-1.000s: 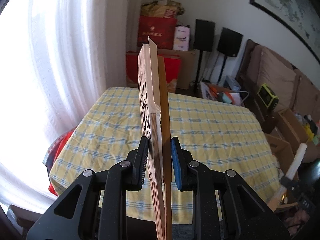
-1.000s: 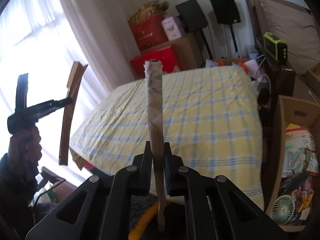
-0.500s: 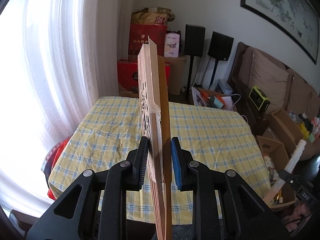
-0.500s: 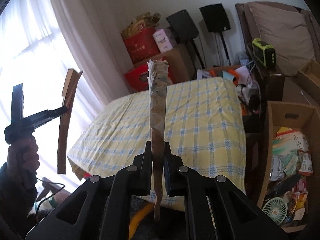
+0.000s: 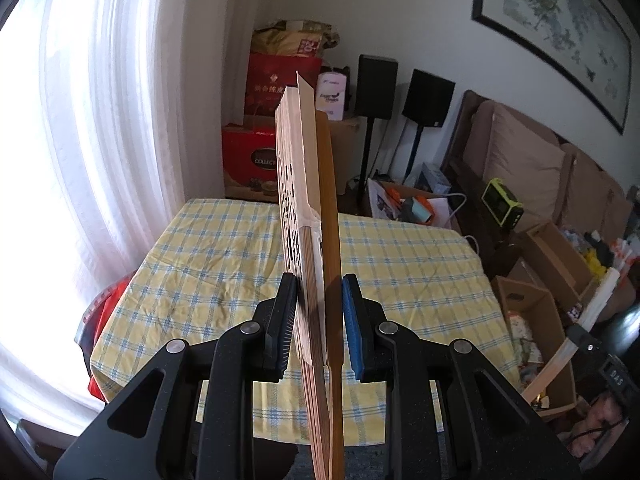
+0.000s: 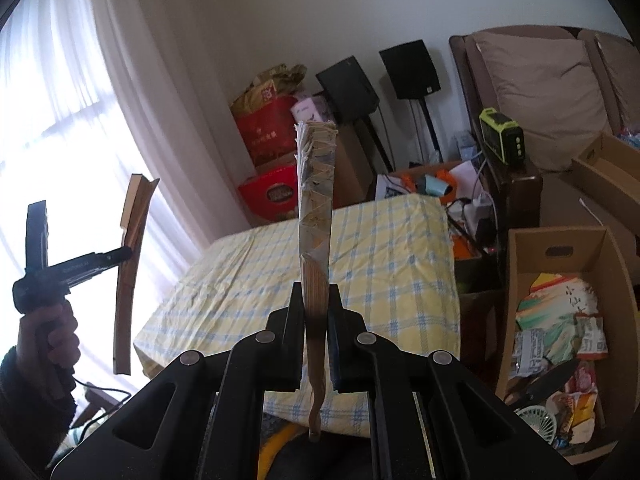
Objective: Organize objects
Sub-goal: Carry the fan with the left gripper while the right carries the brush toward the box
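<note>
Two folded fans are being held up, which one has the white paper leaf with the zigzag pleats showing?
The folded fan in the right gripper: pale pleated paper above dark-stained sticks. The left gripper's carved wooden fan is all brown slats.

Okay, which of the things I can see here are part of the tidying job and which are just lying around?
In use:
- brown folded fan in left gripper
- patterned folded fan in right gripper
- checked table

Lying about:
- black speakers
- red gift boxes
- cardboard box of clutter

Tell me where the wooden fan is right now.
The wooden fan stands upright, clamped in the left gripper, above the near edge of the checked table, left of the paper fan.
</note>
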A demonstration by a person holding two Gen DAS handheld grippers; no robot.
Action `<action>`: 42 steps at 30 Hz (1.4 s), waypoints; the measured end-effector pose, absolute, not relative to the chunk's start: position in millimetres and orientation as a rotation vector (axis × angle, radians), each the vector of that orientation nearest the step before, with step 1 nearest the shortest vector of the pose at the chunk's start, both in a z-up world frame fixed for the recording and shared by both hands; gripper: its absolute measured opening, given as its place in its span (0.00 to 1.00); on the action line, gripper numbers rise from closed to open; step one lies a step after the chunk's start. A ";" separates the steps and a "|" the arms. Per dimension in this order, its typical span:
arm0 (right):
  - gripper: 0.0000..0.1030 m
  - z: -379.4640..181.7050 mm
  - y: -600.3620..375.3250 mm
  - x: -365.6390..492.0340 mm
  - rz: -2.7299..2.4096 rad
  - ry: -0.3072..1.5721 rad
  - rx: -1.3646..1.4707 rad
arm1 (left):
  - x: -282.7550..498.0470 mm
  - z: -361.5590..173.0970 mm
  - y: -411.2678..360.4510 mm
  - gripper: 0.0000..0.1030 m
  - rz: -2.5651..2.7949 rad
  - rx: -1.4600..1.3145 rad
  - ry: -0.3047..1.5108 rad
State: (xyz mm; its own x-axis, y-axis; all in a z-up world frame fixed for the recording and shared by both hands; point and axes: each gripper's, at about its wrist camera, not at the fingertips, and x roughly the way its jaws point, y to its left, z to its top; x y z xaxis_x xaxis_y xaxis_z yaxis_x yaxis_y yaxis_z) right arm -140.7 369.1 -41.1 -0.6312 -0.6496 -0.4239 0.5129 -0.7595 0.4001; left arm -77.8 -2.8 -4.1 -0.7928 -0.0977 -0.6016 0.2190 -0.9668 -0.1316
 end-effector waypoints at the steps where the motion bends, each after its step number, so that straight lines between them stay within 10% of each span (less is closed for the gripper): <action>1: 0.08 -38.9 370.6 -140.1 -2.354 -0.313 0.728 | -76.8 -1.7 -1.1 0.21 -2.815 0.920 0.288; 42: 0.08 -13.9 424.9 -134.4 -2.465 -0.344 0.675 | -96.8 35.3 61.9 0.21 -2.956 0.886 0.222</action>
State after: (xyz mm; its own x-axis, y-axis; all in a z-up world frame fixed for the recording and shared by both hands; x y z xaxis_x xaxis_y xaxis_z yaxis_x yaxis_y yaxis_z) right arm -134.4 424.9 -13.9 -0.7192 -0.5745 -0.3909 0.4455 -0.8129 0.3751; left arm -96.8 61.9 35.3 -0.8349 -0.0049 -0.5503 0.0871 -0.9885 -0.1233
